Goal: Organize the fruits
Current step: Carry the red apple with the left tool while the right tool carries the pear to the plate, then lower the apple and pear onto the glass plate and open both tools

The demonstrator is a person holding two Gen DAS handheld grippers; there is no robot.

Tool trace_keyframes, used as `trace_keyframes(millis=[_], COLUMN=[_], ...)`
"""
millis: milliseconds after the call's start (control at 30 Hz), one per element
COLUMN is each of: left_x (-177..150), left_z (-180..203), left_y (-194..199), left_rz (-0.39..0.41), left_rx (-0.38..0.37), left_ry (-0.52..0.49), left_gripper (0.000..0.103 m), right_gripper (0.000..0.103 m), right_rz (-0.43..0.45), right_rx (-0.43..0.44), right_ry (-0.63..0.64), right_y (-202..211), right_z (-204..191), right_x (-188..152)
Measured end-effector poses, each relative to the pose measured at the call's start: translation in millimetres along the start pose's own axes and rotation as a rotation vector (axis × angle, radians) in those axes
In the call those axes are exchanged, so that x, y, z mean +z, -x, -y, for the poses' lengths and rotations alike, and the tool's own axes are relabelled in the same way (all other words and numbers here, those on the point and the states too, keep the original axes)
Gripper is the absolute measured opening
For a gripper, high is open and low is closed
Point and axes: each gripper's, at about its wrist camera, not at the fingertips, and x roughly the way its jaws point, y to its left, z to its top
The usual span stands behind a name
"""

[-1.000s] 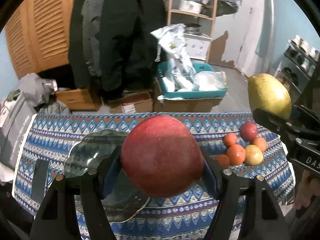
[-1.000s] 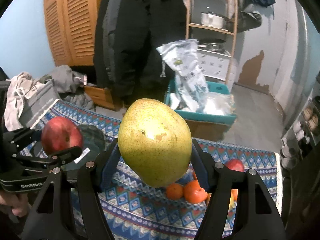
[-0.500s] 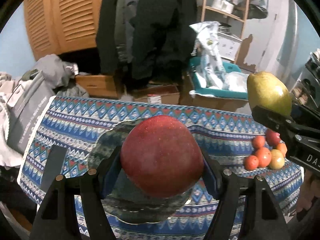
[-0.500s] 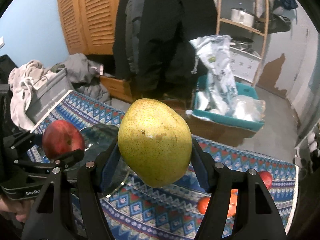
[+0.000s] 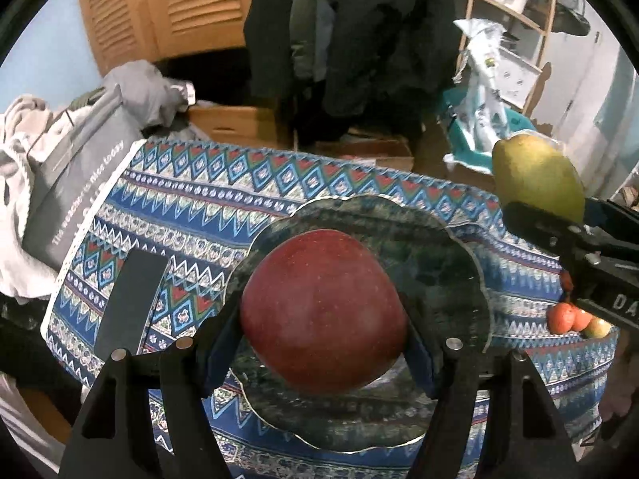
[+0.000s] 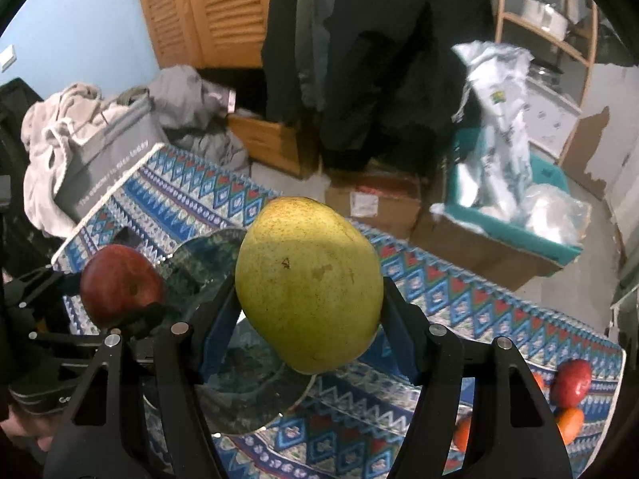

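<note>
Speckled pear [image 6: 307,283], smooth apple [image 5: 323,311] over scalloped plate [image 5: 451,247].

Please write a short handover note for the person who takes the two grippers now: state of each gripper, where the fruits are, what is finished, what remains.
Left gripper: shut on the red apple, held above the dark glass plate.
Right gripper: shut on the yellow-green pear, in the air, with the plate's right part below it.
The plate lies on the patterned tablecloth; no fruit shows on its visible part.
The remaining small fruits, orange and red, lie in a cluster at the right end of the table.
Done: apple and pear picked up.
Left: probably set both on the plate, then fetch the cluster.
</note>
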Motion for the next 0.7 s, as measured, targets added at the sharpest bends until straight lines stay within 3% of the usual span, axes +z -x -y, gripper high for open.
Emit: trace_keyframes(millis=[500, 700], left_x=[-19.5, -24.2], left_z=[-22.8, -24.2], left_y=[-58.8, -69.7], left_rz=[-0.162, -0.191], left_rx=[0.029, 0.043], left_ry=[0.031, 0.028], left_gripper=[0.074, 0.074], right_gripper=[0.068, 0.068], right_rz=[-0.193, -0.238], right_rx=[0.041, 0.045], right_ry=[0.062, 0.064], right_y=[-80.3, -97.8], right_z=[-27.7, -28.6], right_x=[-13.8, -18.7])
